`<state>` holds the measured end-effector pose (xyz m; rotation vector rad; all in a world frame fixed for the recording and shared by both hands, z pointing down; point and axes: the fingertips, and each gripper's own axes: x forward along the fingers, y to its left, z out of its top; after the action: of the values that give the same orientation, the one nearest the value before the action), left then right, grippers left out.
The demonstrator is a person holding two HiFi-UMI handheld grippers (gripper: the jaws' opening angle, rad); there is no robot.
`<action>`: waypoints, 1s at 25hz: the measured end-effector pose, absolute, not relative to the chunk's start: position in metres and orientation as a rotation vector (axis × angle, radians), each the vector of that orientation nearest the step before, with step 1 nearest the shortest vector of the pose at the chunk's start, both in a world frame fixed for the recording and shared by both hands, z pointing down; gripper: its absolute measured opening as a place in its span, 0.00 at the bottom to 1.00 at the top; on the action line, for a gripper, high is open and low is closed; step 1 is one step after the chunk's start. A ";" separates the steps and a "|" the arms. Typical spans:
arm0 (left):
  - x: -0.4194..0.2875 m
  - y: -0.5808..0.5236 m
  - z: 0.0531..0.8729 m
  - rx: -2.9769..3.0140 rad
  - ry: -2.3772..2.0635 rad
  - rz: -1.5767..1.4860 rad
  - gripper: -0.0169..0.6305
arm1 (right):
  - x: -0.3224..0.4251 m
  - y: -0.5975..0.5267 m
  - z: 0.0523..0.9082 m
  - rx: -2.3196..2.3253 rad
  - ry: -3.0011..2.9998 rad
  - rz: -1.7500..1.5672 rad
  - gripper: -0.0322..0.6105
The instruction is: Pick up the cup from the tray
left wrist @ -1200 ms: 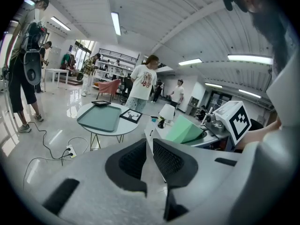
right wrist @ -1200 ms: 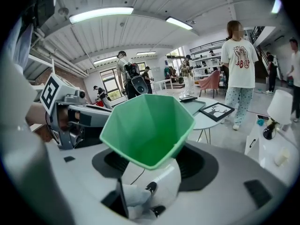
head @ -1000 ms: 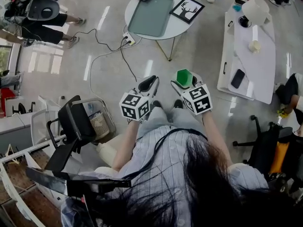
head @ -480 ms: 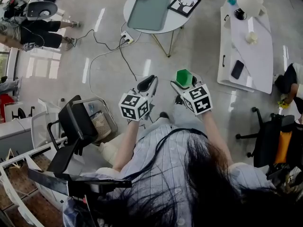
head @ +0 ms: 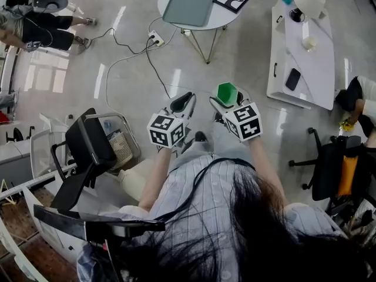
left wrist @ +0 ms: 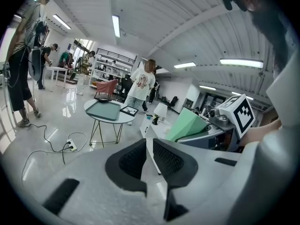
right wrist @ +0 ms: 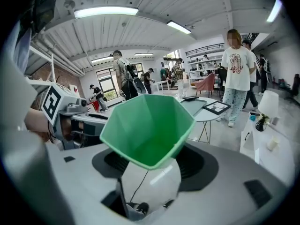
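Where right tool (head: 227, 101) clamps, green cup (right wrist: 147, 125) sits between jaws.

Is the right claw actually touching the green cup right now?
Touching. The right gripper view shows the cup clamped in the right claw, with both jaws pressed against its sides.

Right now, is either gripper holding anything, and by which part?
The right gripper holds the green cup, with its jaws pressed on opposite side walls low on the cup. The left gripper is closed and holds nothing.
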<state>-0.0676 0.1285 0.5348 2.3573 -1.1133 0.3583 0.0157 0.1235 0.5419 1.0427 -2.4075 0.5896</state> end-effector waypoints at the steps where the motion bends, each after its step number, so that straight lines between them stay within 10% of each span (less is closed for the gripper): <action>1: -0.071 0.131 0.535 2.354 -1.113 0.354 0.09 | 0.013 0.126 0.541 1.048 -2.406 0.592 0.53; 25: -0.094 0.148 0.527 2.395 -1.080 0.310 0.09 | -0.012 0.155 0.534 1.077 -2.381 0.572 0.53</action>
<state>-0.0938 0.1476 0.5273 2.3955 -1.0798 0.3101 -0.0120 0.1545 0.5343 1.0766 -2.3806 0.5719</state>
